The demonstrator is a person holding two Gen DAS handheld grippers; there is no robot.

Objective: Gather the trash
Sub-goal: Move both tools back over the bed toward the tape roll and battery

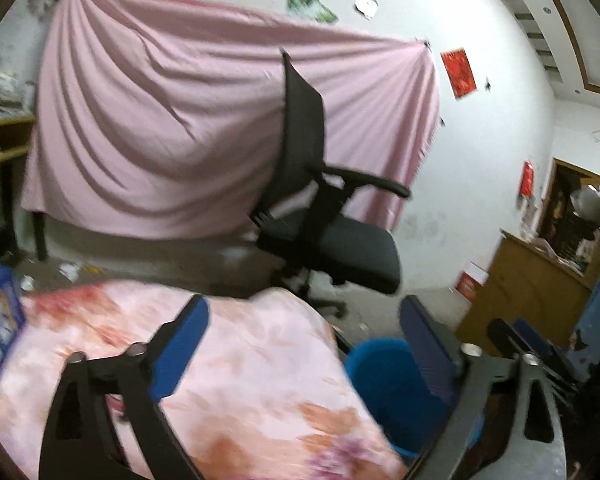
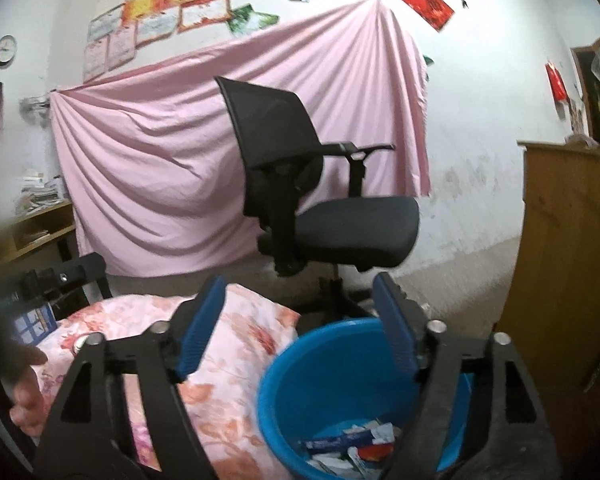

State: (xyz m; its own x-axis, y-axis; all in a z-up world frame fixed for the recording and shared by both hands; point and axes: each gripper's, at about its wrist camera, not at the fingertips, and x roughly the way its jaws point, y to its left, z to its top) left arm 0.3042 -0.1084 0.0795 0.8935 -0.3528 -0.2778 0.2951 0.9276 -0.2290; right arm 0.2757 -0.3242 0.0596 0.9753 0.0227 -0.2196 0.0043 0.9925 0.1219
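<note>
Right wrist | blue bucket [image 2: 300,392] holds paper trash [image 2: 352,446] | both tongs spread, empty

Left hand-held gripper [image 1: 304,344] and right hand-held gripper [image 2: 300,324], both wide apart, empty, near level.

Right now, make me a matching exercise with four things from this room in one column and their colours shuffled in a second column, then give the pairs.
Column one:
1. bucket
2. office chair
3. hanging sheet
4. cabinet

Column two:
A. brown wood
B. plain pink
C. blue
D. black

Pairs: 1-C, 2-D, 3-B, 4-A. The bucket, which holds scraps of trash, stands beside the flowered cloth.
</note>
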